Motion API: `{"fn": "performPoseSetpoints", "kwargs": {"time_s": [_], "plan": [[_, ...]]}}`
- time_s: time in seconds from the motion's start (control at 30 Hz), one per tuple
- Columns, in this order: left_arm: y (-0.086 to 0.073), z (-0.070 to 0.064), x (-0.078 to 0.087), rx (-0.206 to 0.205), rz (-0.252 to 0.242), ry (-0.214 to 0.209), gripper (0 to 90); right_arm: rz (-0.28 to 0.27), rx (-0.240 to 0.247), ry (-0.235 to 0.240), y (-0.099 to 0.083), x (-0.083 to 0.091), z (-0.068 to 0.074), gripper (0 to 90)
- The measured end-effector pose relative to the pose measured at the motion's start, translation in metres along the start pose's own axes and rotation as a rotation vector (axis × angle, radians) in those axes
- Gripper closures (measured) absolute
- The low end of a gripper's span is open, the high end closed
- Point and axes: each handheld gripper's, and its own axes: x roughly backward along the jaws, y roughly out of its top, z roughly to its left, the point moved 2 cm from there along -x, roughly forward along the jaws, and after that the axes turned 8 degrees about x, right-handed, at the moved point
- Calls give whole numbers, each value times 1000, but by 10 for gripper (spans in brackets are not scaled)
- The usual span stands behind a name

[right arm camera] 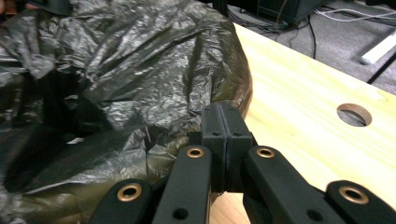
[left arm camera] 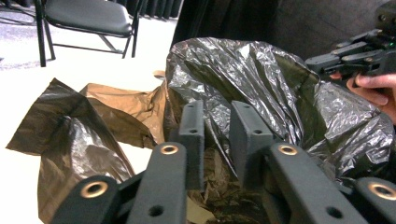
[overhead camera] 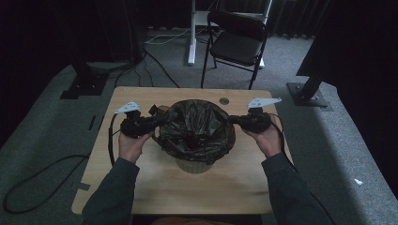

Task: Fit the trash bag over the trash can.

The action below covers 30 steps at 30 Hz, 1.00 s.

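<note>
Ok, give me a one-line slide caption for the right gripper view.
Right gripper, jaws closed, at the edge of the black bin bag beside the wooden table.

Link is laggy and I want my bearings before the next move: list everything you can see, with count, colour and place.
bin bag: one, black, draped over the bin at table centre
bin: one, pale, under the bag; only its base shows
table: one, light wood, with a round hole at its far edge
folding chair: one, black, on the carpet beyond the table
floor cables: several, black and white
left gripper: black, jaws apart with bag film between them, at the bag's left edge
right gripper: black, jaws closed at the bag's right edge
hands: two, one on each gripper
</note>
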Motion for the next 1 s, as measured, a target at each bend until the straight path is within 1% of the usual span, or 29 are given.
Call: {"fn": "performPoseSetpoints", "kwargs": {"time_s": [0.1, 0.23, 0.4, 0.43, 0.6, 0.7, 0.77, 0.83, 0.9, 1.0], "plan": [[2, 1, -1, -1, -15, 1, 839, 10, -7, -5, 0, -5, -4, 900], [5, 4, -6, 0, -25, 6, 861, 22, -18, -11, -1, -12, -8, 900], [8, 8, -11, 17, -39, 8, 871, 54, -21, -11, -6, -17, -9, 900], [9, 9, -12, 15, -38, 13, 872, 61, -23, -12, -8, -17, -9, 900], [12, 16, -19, 32, -30, 33, 872, 87, -28, -8, -16, -18, -11, 900], [11, 21, -26, 45, -11, 48, 872, 99, -29, -1, -20, -17, -10, 899], [9, 25, -31, 56, 7, 49, 872, 103, -21, 0, -21, -17, -10, 899], [6, 27, -34, 67, 26, 43, 874, 99, -11, 11, -21, -15, -8, 888], [3, 28, -34, 76, 33, 30, 871, 90, 20, 33, -19, -15, -4, 879], [1, 28, -32, 78, 40, 15, 870, 84, 47, 47, -17, -15, 1, 882]]}}
